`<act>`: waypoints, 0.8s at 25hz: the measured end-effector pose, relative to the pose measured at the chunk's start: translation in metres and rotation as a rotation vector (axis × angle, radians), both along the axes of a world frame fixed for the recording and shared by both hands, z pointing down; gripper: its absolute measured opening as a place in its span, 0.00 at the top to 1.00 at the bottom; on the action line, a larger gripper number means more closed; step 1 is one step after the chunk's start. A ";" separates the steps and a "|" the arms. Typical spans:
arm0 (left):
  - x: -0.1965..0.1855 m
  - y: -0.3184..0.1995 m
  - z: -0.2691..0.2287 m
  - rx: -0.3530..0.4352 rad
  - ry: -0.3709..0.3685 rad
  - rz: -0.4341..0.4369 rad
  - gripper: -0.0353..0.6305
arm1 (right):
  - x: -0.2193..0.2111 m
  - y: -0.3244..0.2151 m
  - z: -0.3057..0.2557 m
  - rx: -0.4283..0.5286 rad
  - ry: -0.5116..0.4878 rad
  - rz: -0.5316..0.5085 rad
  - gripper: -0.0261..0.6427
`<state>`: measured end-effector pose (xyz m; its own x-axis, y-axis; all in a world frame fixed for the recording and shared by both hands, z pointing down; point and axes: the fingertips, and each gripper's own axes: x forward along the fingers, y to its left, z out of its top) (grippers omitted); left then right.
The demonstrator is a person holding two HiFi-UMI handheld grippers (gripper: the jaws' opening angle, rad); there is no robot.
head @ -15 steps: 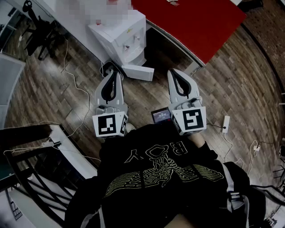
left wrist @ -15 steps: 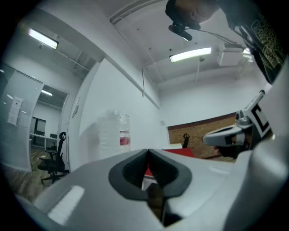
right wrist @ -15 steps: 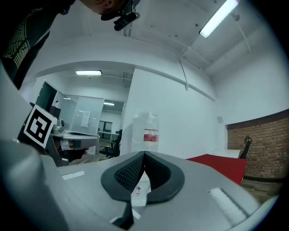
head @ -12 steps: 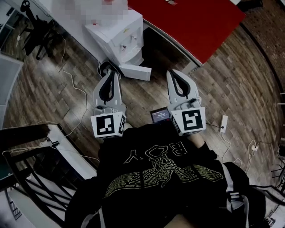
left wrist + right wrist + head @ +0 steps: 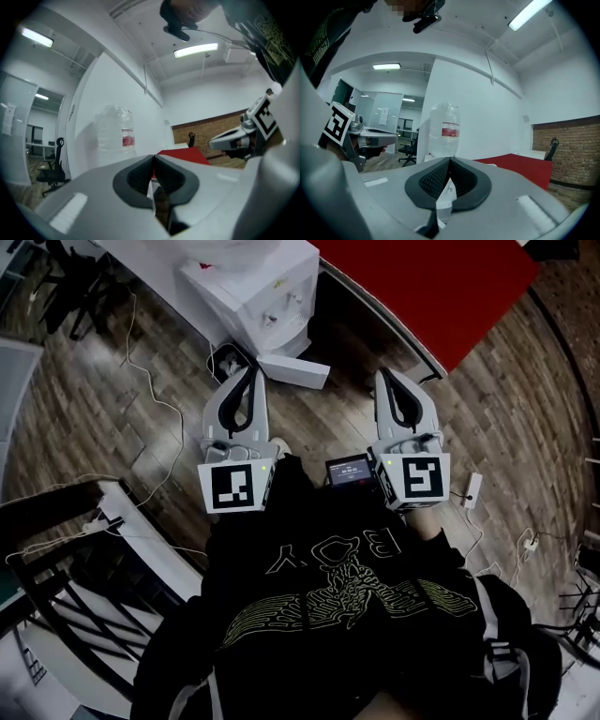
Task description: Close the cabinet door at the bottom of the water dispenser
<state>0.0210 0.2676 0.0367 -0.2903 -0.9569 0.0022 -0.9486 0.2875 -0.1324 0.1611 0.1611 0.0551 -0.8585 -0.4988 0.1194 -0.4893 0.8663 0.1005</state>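
Note:
The white water dispenser (image 5: 255,292) stands on the wooden floor at the top of the head view, with a clear water bottle (image 5: 115,129) on top, which the right gripper view shows too (image 5: 444,127). Its bottom cabinet door (image 5: 295,371) stands open, swung out to the right as a white panel. My left gripper (image 5: 253,373) is shut and empty, its tip just left of the door's near end. About level with it, my right gripper (image 5: 386,376) hovers to the right of the door, shut as well and holding nothing. Neither gripper touches the door.
A red surface (image 5: 441,287) lies behind the dispenser on the right. White cables (image 5: 155,399) trail over the floor at left, and a power strip (image 5: 473,491) lies at right. A black office chair (image 5: 56,277) stands at top left; a white rack (image 5: 141,540) at lower left.
The head view has shifted, so dispenser and grippers sit a little higher in the frame. Both grippers stay shut side by side; the door is still open.

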 end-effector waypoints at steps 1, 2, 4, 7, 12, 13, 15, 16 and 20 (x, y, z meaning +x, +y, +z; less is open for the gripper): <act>-0.007 -0.006 -0.001 -0.008 -0.014 0.021 0.94 | -0.008 -0.005 0.001 -0.003 0.000 0.011 0.97; -0.014 -0.012 -0.002 -0.011 -0.019 0.043 0.94 | -0.017 -0.008 0.001 -0.009 -0.006 0.016 0.97; -0.029 -0.021 -0.004 -0.011 -0.013 0.085 0.94 | -0.035 -0.013 0.000 -0.021 -0.014 0.015 0.97; -0.050 -0.032 0.001 -0.030 -0.020 0.149 0.94 | -0.053 -0.023 0.001 -0.013 0.005 0.049 0.97; -0.087 -0.053 0.008 -0.040 -0.058 0.199 0.94 | -0.067 -0.042 0.003 -0.018 0.007 0.140 0.97; -0.091 -0.055 0.010 -0.040 -0.052 0.202 0.94 | -0.067 -0.043 0.005 -0.025 0.011 0.150 0.97; -0.093 -0.063 0.014 -0.038 -0.043 0.211 0.94 | -0.069 -0.047 0.009 -0.041 0.009 0.166 0.97; -0.093 -0.069 0.017 -0.036 -0.035 0.219 0.94 | -0.070 -0.050 0.010 -0.053 -0.002 0.170 0.97; -0.091 -0.102 0.025 -0.038 -0.063 0.289 0.94 | -0.083 -0.074 0.012 -0.136 -0.118 0.156 0.97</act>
